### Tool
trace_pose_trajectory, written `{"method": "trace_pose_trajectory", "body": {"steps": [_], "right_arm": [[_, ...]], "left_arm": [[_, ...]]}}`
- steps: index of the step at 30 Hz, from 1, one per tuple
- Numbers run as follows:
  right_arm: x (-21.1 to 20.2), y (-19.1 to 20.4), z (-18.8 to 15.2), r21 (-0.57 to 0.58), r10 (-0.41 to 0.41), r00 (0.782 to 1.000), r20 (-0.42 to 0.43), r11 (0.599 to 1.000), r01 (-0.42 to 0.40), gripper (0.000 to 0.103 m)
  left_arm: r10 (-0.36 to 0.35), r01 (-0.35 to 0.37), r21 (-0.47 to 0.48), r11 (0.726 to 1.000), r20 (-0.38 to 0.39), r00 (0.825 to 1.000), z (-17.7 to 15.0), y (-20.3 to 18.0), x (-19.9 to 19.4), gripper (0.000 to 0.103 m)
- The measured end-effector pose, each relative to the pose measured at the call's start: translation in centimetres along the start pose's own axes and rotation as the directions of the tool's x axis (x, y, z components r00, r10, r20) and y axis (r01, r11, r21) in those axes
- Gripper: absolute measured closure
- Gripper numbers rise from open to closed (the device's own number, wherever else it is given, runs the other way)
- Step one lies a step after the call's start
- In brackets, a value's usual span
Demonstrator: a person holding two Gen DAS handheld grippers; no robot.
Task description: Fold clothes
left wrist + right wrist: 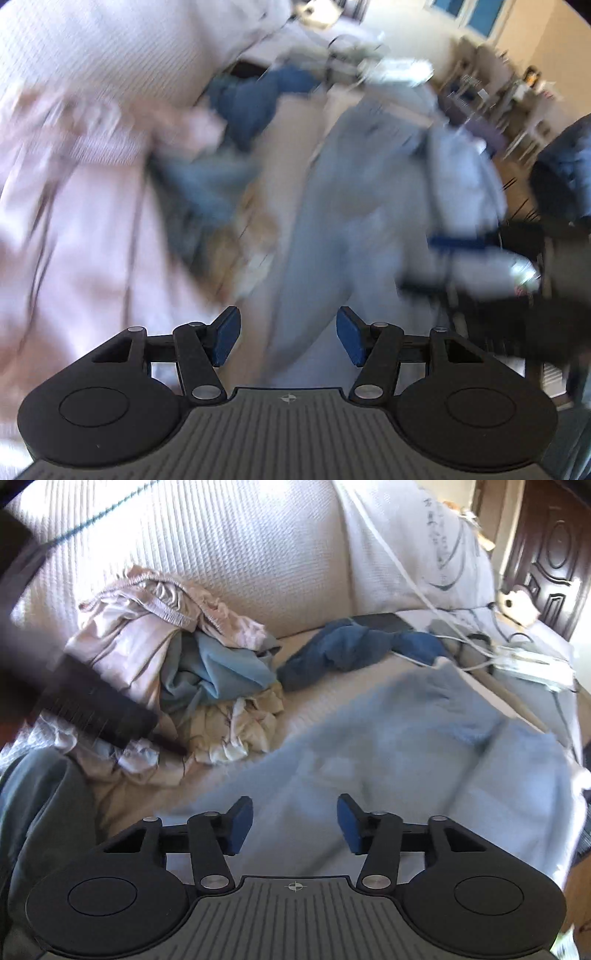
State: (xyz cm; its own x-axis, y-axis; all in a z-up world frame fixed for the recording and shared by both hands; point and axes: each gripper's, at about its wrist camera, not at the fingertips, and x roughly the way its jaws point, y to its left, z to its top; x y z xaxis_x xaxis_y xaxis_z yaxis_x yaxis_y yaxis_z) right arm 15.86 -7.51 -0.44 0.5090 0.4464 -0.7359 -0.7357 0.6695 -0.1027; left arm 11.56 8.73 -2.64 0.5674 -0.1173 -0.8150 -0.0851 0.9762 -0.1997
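A light blue garment (388, 738) lies spread over the cream sofa seat (314, 701). My right gripper (295, 825) hangs just above its near part, blue pads apart, nothing pinched between them. The left wrist view is motion-blurred. In it my left gripper (288, 338) is open over the same light blue garment (332, 206), with nothing held. A crumpled pile of pink (147, 627), blue (221, 664) and cream (240, 716) clothes sits left of the garment. The left gripper's dark body (92, 701) crosses in front of that pile.
A dark blue garment (343, 650) lies at the back of the seat beside white cables (424, 594) and a pillow (443, 554). The ribbed sofa back (221, 535) rises behind. A person's trouser leg (37, 812) is at the lower left; a dark door (550, 554) at the far right.
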Motion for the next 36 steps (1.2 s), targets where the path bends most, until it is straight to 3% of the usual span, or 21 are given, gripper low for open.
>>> {"method": "trace_pose_trajectory", "body": {"steps": [3,8,10,12,14,19,22,25,28,32,34,36], "right_arm": [[3.6,1.2,0.8,-0.023,-0.114,0.993,-0.028,0.993,0.113,0.054],[7.3,1.1,0.1,0.011,-0.171,0.981,-0.095,0.985,0.173,0.055],[7.1,0.9,-0.3,-0.002,-0.165,0.982,-0.094,0.986,0.166,0.064],[6.1,0.3,-0.8,-0.011,-0.168,0.981,-0.099,0.986,0.168,0.088],[4.7,-0.7,-1.0,0.010,-0.180,0.979,-0.097,0.983,0.181,0.096],[-1.7,-3.9,-0.7,0.123,-0.123,0.992,-0.037,0.984,0.127,0.097],[-5.7,-5.1,1.1,0.143,-0.108,0.993,0.052,0.985,0.100,0.097],[-8.2,-6.1,4.1,0.113,-0.089,0.982,0.169,0.991,0.070,0.097],[-9.8,-7.0,7.4,0.064,-0.078,0.952,0.295,0.996,0.062,0.097],[-7.6,-9.9,10.0,0.055,-0.132,0.929,0.346,0.991,0.120,0.097],[-4.9,-12.0,9.6,0.091,-0.164,0.925,0.343,0.986,0.141,0.095],[-1.4,-14.2,8.3,0.124,-0.188,0.938,0.293,0.980,0.158,0.082]], "left_arm": [[-0.018,0.016,-0.072,0.997,-0.036,0.999,-1.7,1.9,-0.1,0.046],[-0.001,-0.003,-0.103,0.995,-0.036,0.999,-3.3,3.8,-0.9,0.043],[-0.012,0.007,-0.105,0.994,-0.040,0.999,-3.5,3.6,-1.0,0.043],[-0.026,0.022,-0.108,0.994,-0.033,0.999,-3.6,3.7,-0.9,0.043],[-0.047,0.046,-0.102,0.994,-0.012,0.999,-3.5,3.6,-0.8,0.043],[-0.136,0.140,-0.071,0.988,0.058,0.989,-2.5,2.6,-0.6,0.039],[-0.126,0.137,-0.125,0.983,0.094,0.988,-1.7,2.4,-0.2,0.039],[-0.096,0.124,-0.184,0.975,0.153,0.983,-0.9,2.8,-0.5,0.039],[-0.065,0.107,-0.225,0.969,0.189,0.980,-0.3,3.4,-0.8,0.039],[-0.041,0.085,-0.240,0.967,0.182,0.982,0.1,4.1,-0.5,0.039],[-0.034,0.073,-0.232,0.970,0.167,0.985,0.1,4.2,-0.1,0.039],[-0.034,0.065,-0.223,0.973,0.142,0.989,0.0,4.1,0.5,0.039]]}}
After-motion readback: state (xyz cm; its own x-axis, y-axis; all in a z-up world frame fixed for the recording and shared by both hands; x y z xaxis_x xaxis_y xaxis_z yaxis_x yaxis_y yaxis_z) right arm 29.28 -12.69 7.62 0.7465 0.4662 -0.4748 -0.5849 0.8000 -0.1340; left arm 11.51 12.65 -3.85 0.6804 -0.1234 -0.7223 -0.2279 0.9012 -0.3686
